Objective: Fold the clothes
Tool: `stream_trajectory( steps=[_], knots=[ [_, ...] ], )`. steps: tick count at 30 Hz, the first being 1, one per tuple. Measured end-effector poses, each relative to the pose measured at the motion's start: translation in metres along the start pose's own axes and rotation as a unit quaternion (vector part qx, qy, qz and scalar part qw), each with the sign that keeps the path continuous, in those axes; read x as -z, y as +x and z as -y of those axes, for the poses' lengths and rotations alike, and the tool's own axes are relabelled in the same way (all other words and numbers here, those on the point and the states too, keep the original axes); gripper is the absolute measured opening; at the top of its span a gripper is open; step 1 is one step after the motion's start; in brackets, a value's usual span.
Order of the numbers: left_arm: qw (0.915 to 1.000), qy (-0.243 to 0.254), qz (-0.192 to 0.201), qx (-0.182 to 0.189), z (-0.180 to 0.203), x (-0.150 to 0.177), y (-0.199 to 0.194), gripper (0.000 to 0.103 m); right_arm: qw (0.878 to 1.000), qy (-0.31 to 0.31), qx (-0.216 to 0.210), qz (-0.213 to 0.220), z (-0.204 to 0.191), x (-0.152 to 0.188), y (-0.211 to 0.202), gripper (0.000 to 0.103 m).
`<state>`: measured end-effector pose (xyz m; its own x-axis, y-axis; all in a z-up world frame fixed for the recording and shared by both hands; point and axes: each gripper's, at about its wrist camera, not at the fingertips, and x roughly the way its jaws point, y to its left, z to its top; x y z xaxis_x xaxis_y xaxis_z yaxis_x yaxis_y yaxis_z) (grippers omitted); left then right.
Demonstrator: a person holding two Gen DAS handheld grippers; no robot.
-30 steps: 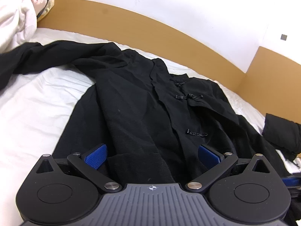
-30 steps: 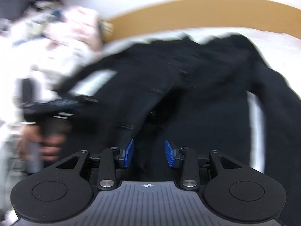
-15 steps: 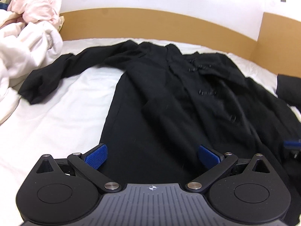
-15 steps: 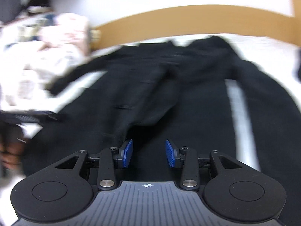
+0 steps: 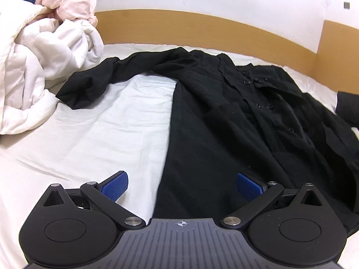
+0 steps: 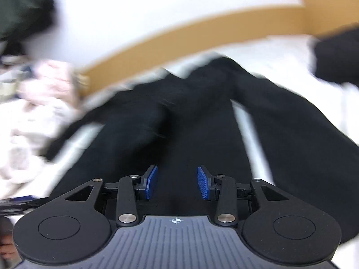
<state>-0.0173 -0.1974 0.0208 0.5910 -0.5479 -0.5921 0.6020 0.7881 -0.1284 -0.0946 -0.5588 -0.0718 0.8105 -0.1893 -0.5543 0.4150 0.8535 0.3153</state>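
Observation:
A black coat (image 5: 224, 116) with knotted front fastenings lies spread face up on the white bed sheet (image 5: 101, 134). One sleeve (image 5: 94, 85) stretches out to the left. My left gripper (image 5: 181, 188) hovers wide open over the coat's near left edge, with nothing between its blue pads (image 5: 114, 188). In the blurred right wrist view the same coat (image 6: 190, 123) fills the middle. My right gripper (image 6: 177, 182) stands partly open just above it, with a clear gap between its pads and no cloth pinched.
A heap of white bedding (image 5: 33, 67) with a pink garment (image 5: 69, 2) on top sits at the left. A wooden headboard (image 5: 202, 29) runs along the back wall. Another dark garment (image 5: 347, 107) lies at the right edge. A hand (image 6: 6, 248) shows at the lower left.
The left view has drawn back and swung left, bringing the outstretched sleeve and the bedding heap into view. The right view has rolled, so the headboard now slants. Both gripper openings look unchanged.

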Motion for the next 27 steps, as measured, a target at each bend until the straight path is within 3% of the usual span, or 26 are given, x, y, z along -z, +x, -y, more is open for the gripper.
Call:
stream_trajectory(
  steps=[2, 5, 10, 13, 15, 18, 21, 24, 27],
  knots=[
    [0.9999, -0.006, 0.005, 0.013, 0.006, -0.002, -0.001, 0.102, 0.997, -0.069, 0.019, -0.007, -0.021, 0.011, 0.010, 0.041],
    [0.9989, -0.001, 0.016, 0.043, 0.020, -0.009, -0.008, 0.102, 0.993, -0.104, -0.052, -0.024, -0.052, 0.029, 0.013, 0.042],
    [0.9974, 0.042, 0.024, 0.053, 0.041, -0.018, -0.014, 0.102, 0.974, -0.216, -0.061, -0.038, -0.094, 0.043, 0.010, 0.042],
    [0.9971, 0.050, 0.018, 0.054, 0.050, -0.022, -0.011, 0.102, 0.979, -0.187, -0.075, -0.035, -0.074, 0.031, 0.001, 0.042],
    [0.9971, 0.048, 0.015, 0.057, 0.060, -0.028, -0.007, 0.102, 0.989, -0.133, -0.067, 0.000, -0.057, 0.022, -0.001, 0.047],
    [0.9954, 0.058, 0.009, 0.075, 0.086, -0.040, 0.001, 0.102, 0.996, -0.047, -0.075, 0.007, -0.031, 0.011, 0.012, 0.057],
    [0.9920, 0.088, 0.012, 0.090, 0.123, -0.052, 0.013, 0.102, 0.996, -0.040, -0.081, -0.021, -0.018, 0.027, 0.029, 0.058],
    [0.9880, 0.119, -0.008, 0.098, 0.167, -0.063, 0.042, 0.102, 0.994, -0.051, -0.099, -0.014, -0.012, 0.027, 0.027, 0.068],
    [0.9852, 0.153, -0.025, 0.074, 0.205, -0.073, 0.080, 0.102, 0.993, -0.016, -0.116, -0.008, 0.002, 0.026, 0.027, 0.068]
  ],
)
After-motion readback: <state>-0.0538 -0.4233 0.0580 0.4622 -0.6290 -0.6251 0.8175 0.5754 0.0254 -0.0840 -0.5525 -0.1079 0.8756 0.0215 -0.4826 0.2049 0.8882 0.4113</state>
